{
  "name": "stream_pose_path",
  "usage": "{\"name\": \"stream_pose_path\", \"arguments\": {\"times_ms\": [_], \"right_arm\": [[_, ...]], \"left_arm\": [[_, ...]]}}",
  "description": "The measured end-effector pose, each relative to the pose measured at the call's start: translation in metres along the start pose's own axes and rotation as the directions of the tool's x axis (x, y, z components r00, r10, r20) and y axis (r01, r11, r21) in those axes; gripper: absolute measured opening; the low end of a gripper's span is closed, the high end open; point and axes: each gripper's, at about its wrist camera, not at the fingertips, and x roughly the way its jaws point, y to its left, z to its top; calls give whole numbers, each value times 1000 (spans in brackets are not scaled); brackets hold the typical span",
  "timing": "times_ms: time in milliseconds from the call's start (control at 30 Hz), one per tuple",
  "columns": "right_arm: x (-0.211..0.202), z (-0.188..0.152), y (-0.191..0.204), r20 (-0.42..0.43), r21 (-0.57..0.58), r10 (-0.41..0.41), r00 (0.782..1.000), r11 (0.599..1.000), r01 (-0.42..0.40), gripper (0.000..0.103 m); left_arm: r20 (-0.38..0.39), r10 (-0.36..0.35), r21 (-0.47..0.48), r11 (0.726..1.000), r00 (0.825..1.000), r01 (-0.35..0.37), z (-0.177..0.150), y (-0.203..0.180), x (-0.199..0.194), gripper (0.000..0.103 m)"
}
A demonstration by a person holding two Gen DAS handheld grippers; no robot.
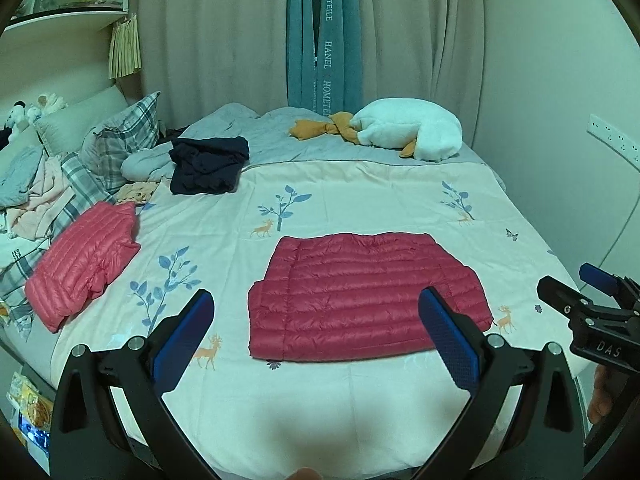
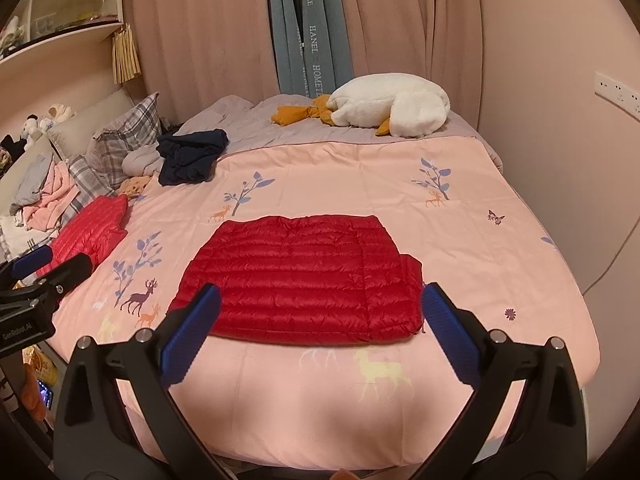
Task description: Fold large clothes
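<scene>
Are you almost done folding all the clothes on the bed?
Partly. The red puffer jacket lies folded flat, and the pink jacket looks folded too. Both hand-held grippers, left and right, are open and empty. The dark garment is still crumpled.

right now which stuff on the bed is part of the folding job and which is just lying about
Part of the job:
- red puffer jacket, flat mid-bed
- pink puffer jacket, at the left
- dark navy garment, crumpled
- left gripper and right gripper, both open and empty

Just lying about:
- goose plush
- plaid pillows
- curtains
</scene>
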Motion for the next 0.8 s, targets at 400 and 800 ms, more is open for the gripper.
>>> {"name": "stream_pose_path", "arguments": {"times_ms": [400, 800], "right_arm": [[16, -2, 3, -28, -2, 19, 999, 1000, -19, 101], [22, -3, 6, -40, -7, 25, 999, 1000, -25, 101]], "left_arm": [[-38, 7, 0, 1000, 999, -7, -6, 0, 13, 102], [-57, 20, 18, 1000, 998, -20, -6, -2, 23, 102]]}}
